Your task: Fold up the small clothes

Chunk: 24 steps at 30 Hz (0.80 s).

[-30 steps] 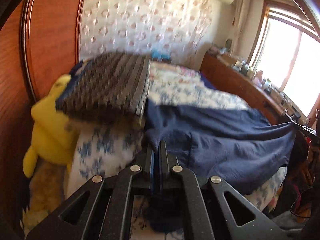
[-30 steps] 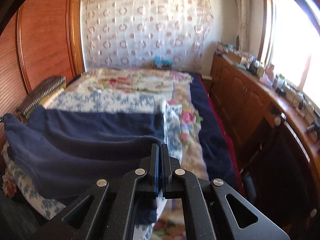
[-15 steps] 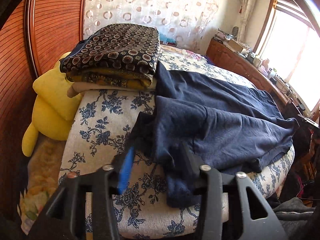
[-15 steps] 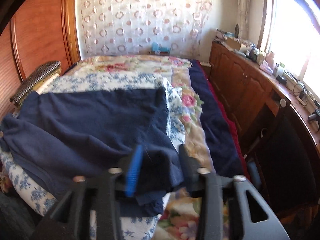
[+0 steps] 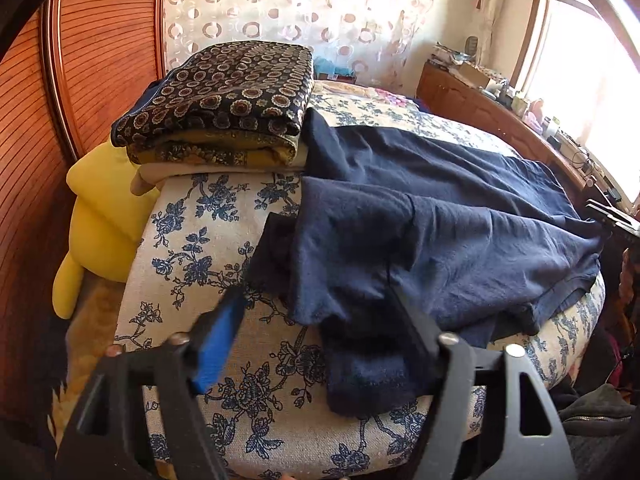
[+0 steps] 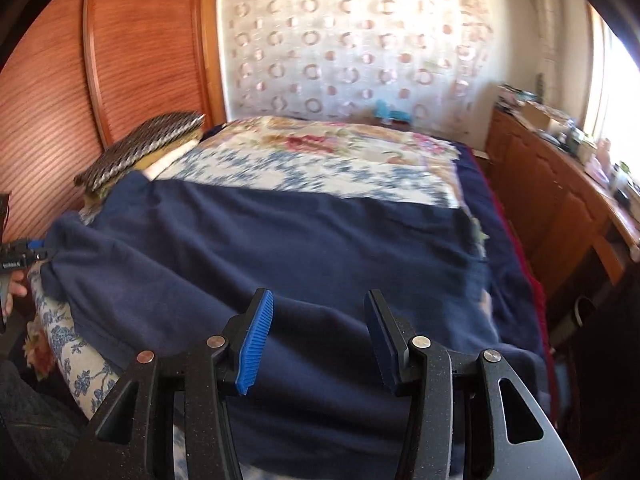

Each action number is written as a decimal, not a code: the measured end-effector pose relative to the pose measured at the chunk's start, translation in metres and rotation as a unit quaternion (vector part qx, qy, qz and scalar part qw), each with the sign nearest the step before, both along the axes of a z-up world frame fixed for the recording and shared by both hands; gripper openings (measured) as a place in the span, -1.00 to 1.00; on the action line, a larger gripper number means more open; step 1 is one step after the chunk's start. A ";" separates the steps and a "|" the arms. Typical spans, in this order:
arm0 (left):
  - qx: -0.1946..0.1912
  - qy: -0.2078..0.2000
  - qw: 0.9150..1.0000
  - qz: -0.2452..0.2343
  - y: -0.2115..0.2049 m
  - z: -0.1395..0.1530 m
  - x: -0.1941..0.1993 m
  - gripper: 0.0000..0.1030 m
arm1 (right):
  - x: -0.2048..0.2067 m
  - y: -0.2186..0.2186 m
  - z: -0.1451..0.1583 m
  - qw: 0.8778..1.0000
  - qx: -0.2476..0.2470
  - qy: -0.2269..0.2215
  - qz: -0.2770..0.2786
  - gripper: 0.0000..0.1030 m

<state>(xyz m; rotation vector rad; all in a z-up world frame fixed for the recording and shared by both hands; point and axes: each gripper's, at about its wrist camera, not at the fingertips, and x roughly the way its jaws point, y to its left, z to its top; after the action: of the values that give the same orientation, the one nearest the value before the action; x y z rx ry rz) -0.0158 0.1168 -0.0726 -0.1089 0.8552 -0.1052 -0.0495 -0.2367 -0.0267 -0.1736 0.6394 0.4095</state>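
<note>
A dark navy garment (image 5: 440, 216) lies spread and rumpled across the near end of the bed; it also fills the right wrist view (image 6: 304, 240). My left gripper (image 5: 316, 312) is open and empty, its fingers astride the garment's near left corner, just above it. My right gripper (image 6: 318, 324) is open and empty over the garment's near right edge. The left gripper also shows at the far left of the right wrist view (image 6: 24, 254).
A stack of folded patterned cloths (image 5: 224, 100) lies on the bed's left side by the wooden headboard (image 5: 100, 52). A yellow plush toy (image 5: 100, 216) hangs off the left edge. A wooden dresser (image 6: 560, 184) with clutter runs along the right under the window.
Both grippers were shut on the navy garment and held it stretched above the bed. They lowered it, opened and let it go; it now lies on the bed.
</note>
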 end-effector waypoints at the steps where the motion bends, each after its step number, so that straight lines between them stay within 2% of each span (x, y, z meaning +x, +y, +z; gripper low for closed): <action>1: -0.003 0.002 1.000 0.000 0.000 -0.001 0.000 0.47 | 0.002 0.007 -0.004 1.000 0.000 0.005 0.008 -0.04; 4: -0.001 0.013 1.000 0.000 -0.002 -0.007 0.002 0.48 | 0.009 0.016 -0.016 1.000 -0.002 0.018 0.024 -0.04; 7: -0.003 0.022 1.000 0.001 -0.002 -0.014 0.002 0.48 | 0.033 0.016 -0.028 0.999 -0.006 0.031 0.036 -0.04; 14: -0.004 0.010 1.000 0.008 -0.003 -0.015 -0.002 0.48 | 0.048 0.026 -0.038 0.997 -0.040 0.048 0.042 -0.02; 20: -0.047 0.008 0.999 0.001 -0.002 -0.014 -0.007 0.43 | 0.059 0.023 -0.041 0.998 -0.034 0.048 0.024 0.36; 22: -0.069 0.010 0.998 -0.002 -0.002 -0.014 -0.008 0.26 | 0.060 0.025 -0.041 0.998 -0.034 0.047 0.021 0.43; 24: -0.079 0.011 0.997 -0.001 -0.002 -0.013 -0.009 0.18 | 0.061 0.029 -0.044 0.998 -0.034 0.047 0.017 0.48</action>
<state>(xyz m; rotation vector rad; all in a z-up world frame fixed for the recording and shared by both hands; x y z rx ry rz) -0.0252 0.1147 -0.0861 -0.2572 0.8686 -0.1734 0.0114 -0.2080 -0.0710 -0.2313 0.7433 0.4318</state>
